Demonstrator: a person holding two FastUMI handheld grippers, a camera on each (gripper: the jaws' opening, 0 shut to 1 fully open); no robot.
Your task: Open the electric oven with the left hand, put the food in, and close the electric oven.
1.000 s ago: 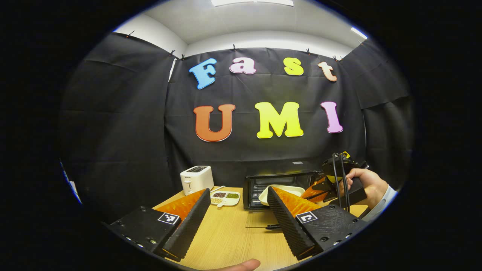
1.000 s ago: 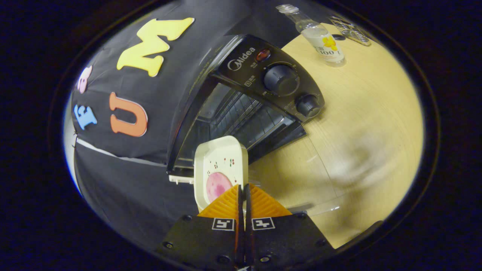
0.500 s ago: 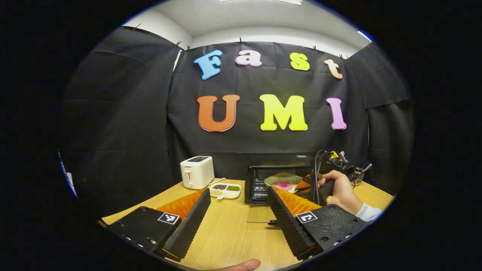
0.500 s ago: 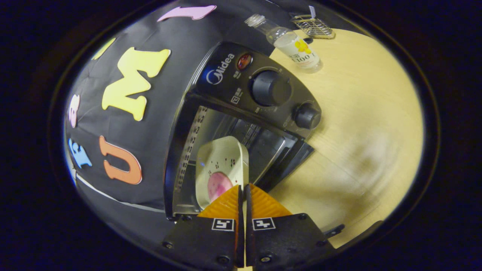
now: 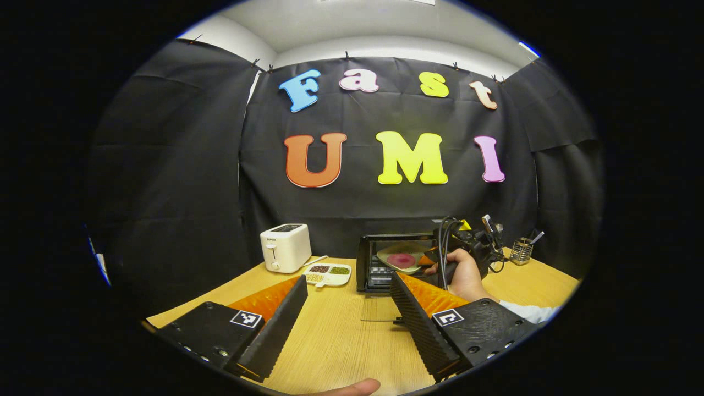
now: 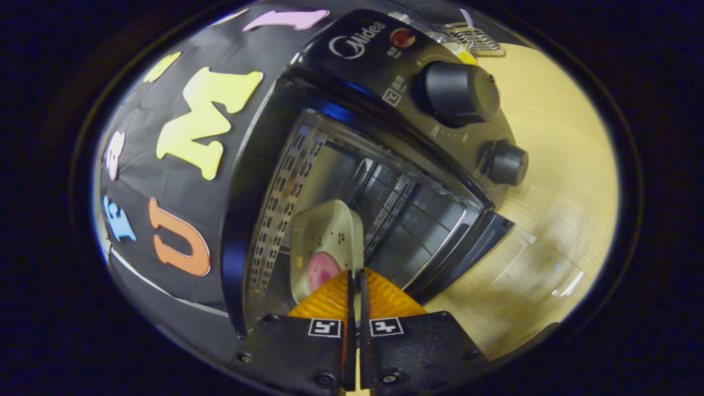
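Black electric oven (image 6: 352, 165) fills the frame's centre, door down; right tongs (image 6: 355, 286) pinch the cream dish (image 6: 330, 242) of pink food inside. Left tongs (image 5: 346, 313), spread, hang over the wooden bench (image 5: 341, 341).

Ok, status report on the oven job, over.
Left hand-held gripper open, idle over table. Right hand-held gripper shut on dish, pink food entering open oven. Nothing blocking.
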